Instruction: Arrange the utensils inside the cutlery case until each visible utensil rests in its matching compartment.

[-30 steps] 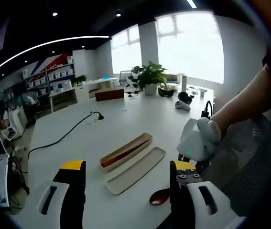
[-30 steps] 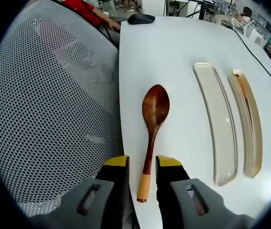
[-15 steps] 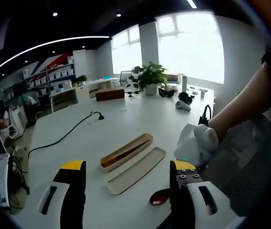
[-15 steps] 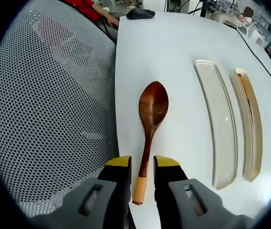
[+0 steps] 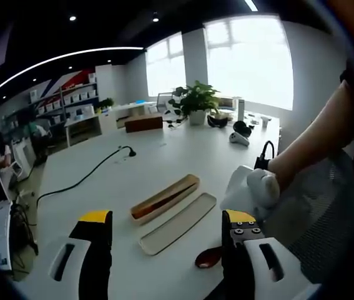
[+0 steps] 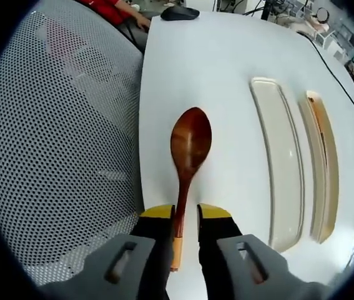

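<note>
The dark wooden spoon (image 6: pixel 190 142) lies near the white table's edge, its pale handle end between the jaws of my right gripper (image 6: pixel 185 215). The jaws stand narrowly apart around the handle, with a gap left on its right side, so this gripper is open. Right of the spoon lie a cream tray-like lid (image 6: pixel 278 164) and the wooden cutlery case (image 6: pixel 324 169) with a dark utensil inside. My left gripper (image 5: pixel 164 250) hovers wide open above the table, short of the case (image 5: pixel 164 199), the lid (image 5: pixel 178 223) and the spoon (image 5: pixel 209 257).
A grey mesh chair back (image 6: pixel 58 156) stands against the table edge left of the spoon. A black mouse (image 6: pixel 178 12) and a person's red sleeve (image 6: pixel 111 9) are at the far end. A black cable (image 5: pixel 83 178), a potted plant (image 5: pixel 195 100) and a gloved hand (image 5: pixel 251 190) are in the left gripper view.
My right gripper has slid forward along the spoon handle and its jaws have narrowed around it. The gloved hand shifted slightly left in the left gripper view. The left gripper stays still.
</note>
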Action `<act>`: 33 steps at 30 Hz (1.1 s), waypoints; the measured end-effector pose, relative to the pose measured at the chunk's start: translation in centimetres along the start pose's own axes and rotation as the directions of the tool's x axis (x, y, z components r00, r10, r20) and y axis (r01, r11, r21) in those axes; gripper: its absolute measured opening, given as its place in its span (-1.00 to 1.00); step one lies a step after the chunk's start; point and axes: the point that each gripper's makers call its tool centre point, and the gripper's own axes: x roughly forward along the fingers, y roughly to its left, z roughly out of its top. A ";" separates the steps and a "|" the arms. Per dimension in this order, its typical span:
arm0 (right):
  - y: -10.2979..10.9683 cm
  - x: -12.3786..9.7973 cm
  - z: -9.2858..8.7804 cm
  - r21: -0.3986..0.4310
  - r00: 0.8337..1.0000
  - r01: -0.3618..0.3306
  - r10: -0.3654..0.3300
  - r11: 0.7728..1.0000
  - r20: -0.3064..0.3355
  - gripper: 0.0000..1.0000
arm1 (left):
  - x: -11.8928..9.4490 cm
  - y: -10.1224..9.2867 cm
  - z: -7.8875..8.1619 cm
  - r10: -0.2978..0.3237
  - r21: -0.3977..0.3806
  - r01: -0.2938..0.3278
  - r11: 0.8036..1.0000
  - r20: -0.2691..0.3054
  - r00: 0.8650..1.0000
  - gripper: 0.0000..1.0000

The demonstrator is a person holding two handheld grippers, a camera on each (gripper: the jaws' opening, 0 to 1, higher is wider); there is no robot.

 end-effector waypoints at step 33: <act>-0.7 0.1 0.0 -0.006 0.999 0.040 -0.040 0.999 0.035 -0.97 | 0.1 0.0 -0.4 0.002 0.008 -0.002 1.000 -0.018 1.000 0.46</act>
